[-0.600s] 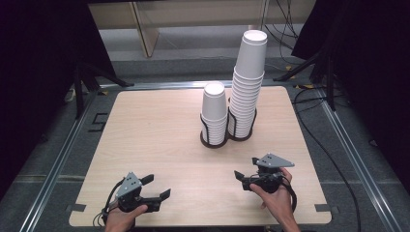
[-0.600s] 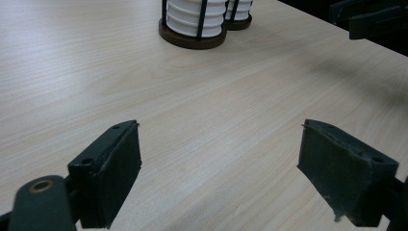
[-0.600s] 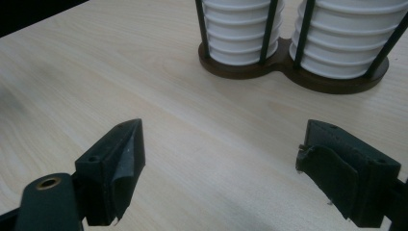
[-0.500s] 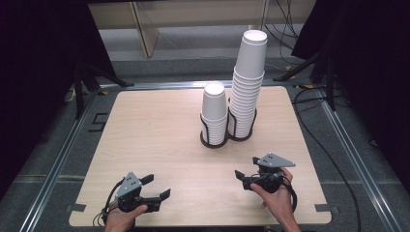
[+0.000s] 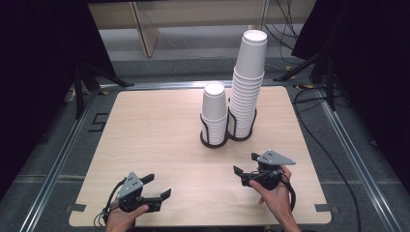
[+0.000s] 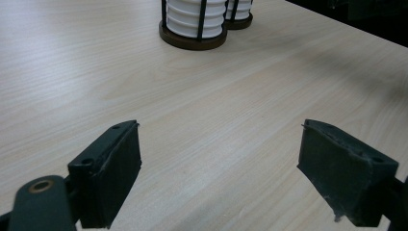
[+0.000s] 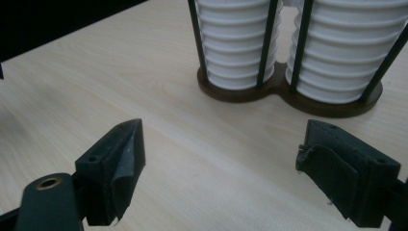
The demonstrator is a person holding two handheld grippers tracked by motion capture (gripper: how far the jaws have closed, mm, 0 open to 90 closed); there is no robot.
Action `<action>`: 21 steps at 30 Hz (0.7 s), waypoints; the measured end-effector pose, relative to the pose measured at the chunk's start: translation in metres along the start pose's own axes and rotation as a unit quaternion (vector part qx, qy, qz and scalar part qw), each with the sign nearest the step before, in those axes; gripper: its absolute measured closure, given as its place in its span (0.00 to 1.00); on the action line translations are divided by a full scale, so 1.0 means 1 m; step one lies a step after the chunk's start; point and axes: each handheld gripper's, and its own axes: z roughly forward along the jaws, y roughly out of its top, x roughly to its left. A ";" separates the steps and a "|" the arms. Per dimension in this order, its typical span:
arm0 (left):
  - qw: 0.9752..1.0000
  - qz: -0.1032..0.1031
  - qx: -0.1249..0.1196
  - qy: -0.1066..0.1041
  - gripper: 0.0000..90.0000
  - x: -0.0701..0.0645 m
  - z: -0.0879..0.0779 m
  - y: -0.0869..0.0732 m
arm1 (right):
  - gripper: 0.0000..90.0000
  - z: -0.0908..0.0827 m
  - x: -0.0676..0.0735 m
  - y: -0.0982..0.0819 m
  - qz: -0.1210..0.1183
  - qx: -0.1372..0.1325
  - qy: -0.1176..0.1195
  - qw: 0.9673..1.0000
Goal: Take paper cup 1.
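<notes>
the pale wood-grain rectangular surface [image 5: 159,145] carries one fixture past its middle, toward the far right: a dark double-ring wire cup holder [image 5: 227,140] with thin black upright rods. in its right ring stands the tall stack of white paper cups [image 5: 247,87], upside down and nested, rising well above the rods. in the left ring, touching it side by side, stands the short stack of white paper cups [image 5: 214,112], its top cup clearing the rods by only a little.

these cups look very light, thin-walled and easy to crush, so a hard squeeze would likely dent a wall. nested cups tend to cling, and lifting one may drag its neighbour along. the tall stack seems top-heavy and could sway if pushed sideways. the best hold, i judge, is on the topmost cup's side wall just below its closed end, across its width, with a gentle pinch and a straight upward pull; the rods block any hold lower down.

the right tool [image 5: 246,170] hovers near the holder's front, its jaws spread wide with nothing between them; in the right gripper view both stacks sit just ahead. the left tool [image 5: 157,186] rests low at the near left, well apart from the cups, jaws likewise spread and empty.
</notes>
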 end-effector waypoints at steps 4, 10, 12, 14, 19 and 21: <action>1.000 0.001 -0.003 0.000 0.16 0.000 0.001 0.001 | 0.18 0.004 -0.002 0.006 -0.012 -0.001 -0.005 1.000; 1.000 0.005 -0.003 0.000 0.16 0.004 0.002 0.001 | 0.18 0.006 0.000 0.017 -0.015 0.000 -0.002 1.000; 1.000 0.001 -0.005 0.002 0.16 0.005 0.002 0.001 | 0.18 0.009 0.002 0.023 -0.012 -0.008 0.003 1.000; 1.000 0.003 -0.006 0.005 0.16 0.008 0.002 0.002 | 0.18 0.010 0.001 0.030 -0.024 -0.010 -0.005 1.000; 1.000 0.001 -0.011 0.009 0.16 0.008 0.003 0.002 | 0.18 0.011 -0.001 0.045 -0.030 -0.018 -0.014 0.999; 1.000 0.007 -0.010 0.009 0.16 0.009 0.003 0.003 | 0.18 0.012 0.000 0.051 -0.029 -0.023 -0.010 0.999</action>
